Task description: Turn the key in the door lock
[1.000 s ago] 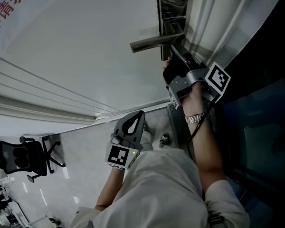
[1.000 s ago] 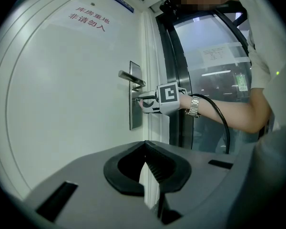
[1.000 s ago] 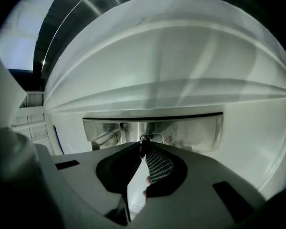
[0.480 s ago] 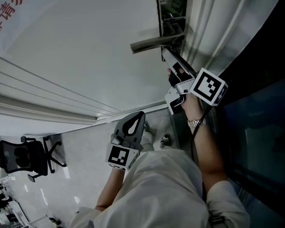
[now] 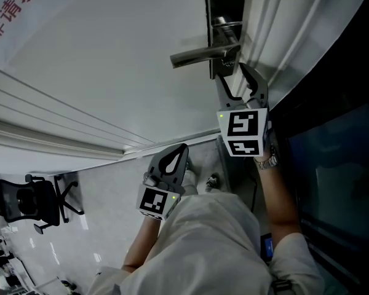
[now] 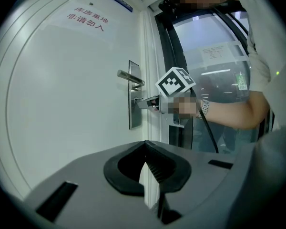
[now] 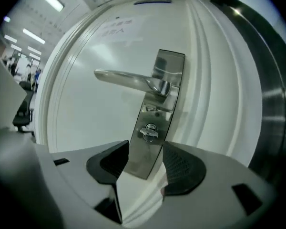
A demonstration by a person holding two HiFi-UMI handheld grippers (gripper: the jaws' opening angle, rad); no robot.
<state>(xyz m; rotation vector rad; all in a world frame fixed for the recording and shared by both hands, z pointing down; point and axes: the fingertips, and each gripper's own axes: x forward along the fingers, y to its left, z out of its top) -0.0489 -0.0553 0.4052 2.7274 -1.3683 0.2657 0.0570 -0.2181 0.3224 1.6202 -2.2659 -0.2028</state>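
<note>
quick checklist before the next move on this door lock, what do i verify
1. right gripper off the key: ok. Its jaws have just been opening and stand apart, with nothing between the pads.
2. key seated in the lock: ok. It sits in the plate below the handle.
3. key turned all the way: cannot tell.
4. door handle level and untouched: ok.
5. left gripper out of the way: ok. It is shut, empty and held back from the door.

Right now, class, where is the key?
In the right gripper view, the key sits in the steel lock plate near the picture's middle, just below the lever handle, at the white door's right edge.
</note>
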